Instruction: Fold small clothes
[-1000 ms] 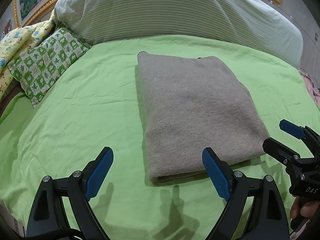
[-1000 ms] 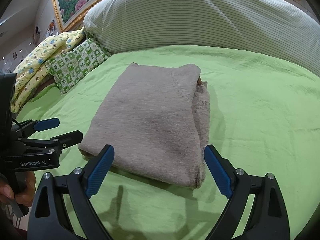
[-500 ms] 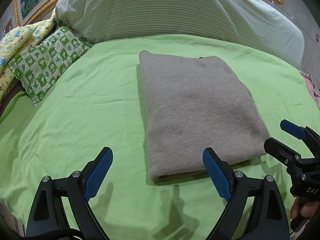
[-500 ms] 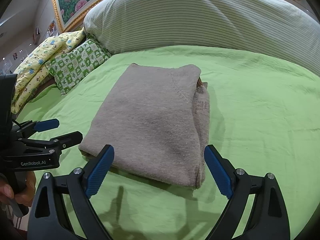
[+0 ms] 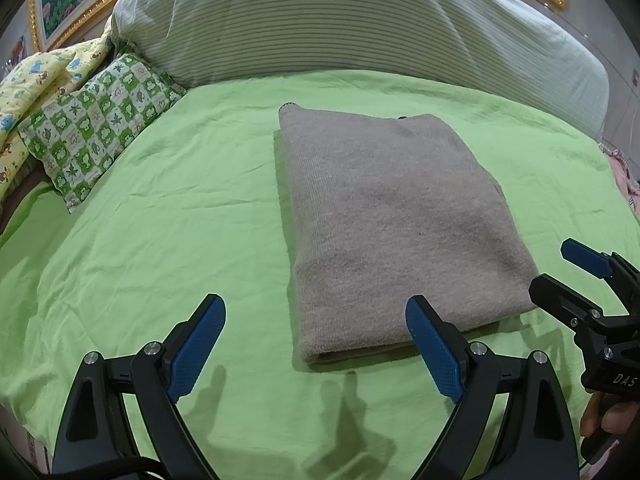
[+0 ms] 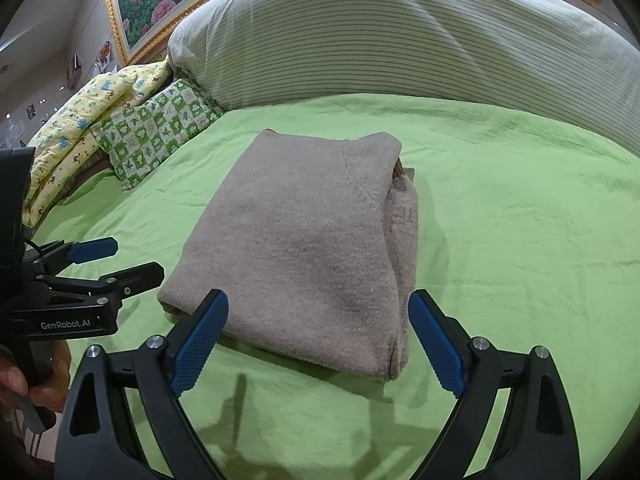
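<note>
A grey-brown knitted garment [image 5: 396, 232], folded into a thick rectangle, lies flat near the middle of the bed, on the light green bedsheet [image 5: 160, 240], its far edge towards the striped bolster pillow [image 5: 360, 20] at the head. Judging by its tidy shape, the folding looks all but done; the step in hand seems to be a check or a final halving.

The left claw [image 5: 316, 344] hangs just short of the near edge of the garment, its blue pads wide apart and holding nothing. The right claw [image 6: 318, 340] is likewise spread and empty, poised over the near right corner, where loose layers show along the right side; what peeks out between them is too small to tell.

If another fold is wanted, each claw would need to pinch a near corner through all layers and carry it to the far edge.

No container is in view; a green checked cushion [image 5: 92, 136] sits at the bed's far left corner.
</note>
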Available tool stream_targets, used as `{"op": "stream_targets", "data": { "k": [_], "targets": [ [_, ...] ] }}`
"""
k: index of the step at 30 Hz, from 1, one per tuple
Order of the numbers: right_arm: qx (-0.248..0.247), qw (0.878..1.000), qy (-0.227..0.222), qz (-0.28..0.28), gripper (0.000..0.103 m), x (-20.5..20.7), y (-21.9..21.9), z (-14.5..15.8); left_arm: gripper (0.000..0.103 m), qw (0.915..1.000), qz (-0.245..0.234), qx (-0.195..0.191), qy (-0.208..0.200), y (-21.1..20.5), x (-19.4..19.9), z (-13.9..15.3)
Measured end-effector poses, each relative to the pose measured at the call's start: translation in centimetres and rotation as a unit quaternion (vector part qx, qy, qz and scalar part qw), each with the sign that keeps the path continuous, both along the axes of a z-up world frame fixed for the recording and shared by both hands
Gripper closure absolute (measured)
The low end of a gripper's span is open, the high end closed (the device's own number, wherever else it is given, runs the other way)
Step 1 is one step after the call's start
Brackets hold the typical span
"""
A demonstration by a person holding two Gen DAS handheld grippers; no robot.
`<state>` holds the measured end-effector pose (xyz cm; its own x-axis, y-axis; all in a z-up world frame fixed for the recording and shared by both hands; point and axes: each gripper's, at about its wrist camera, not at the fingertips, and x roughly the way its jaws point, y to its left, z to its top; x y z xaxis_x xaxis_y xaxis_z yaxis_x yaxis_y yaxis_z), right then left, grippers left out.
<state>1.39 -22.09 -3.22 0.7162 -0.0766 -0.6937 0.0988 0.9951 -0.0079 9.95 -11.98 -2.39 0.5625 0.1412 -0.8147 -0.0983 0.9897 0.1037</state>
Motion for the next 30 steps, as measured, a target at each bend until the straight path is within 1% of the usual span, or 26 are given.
{"op": "stream_targets", "data": {
  "k": [14,30],
  "targets": [
    [-0.001,1.000,-0.003,-0.001,0.011,0.43,-0.80,0.51,0.010,1.0000,-0.002,-0.002,0.002,-0.25,0.16,0.18],
    [0.000,1.000,-0.003,0.000,0.011,0.25,-0.67,0.58,0.009,1.0000,-0.003,-0.002,0.000,-0.46,0.13,0.21]
  ]
}}
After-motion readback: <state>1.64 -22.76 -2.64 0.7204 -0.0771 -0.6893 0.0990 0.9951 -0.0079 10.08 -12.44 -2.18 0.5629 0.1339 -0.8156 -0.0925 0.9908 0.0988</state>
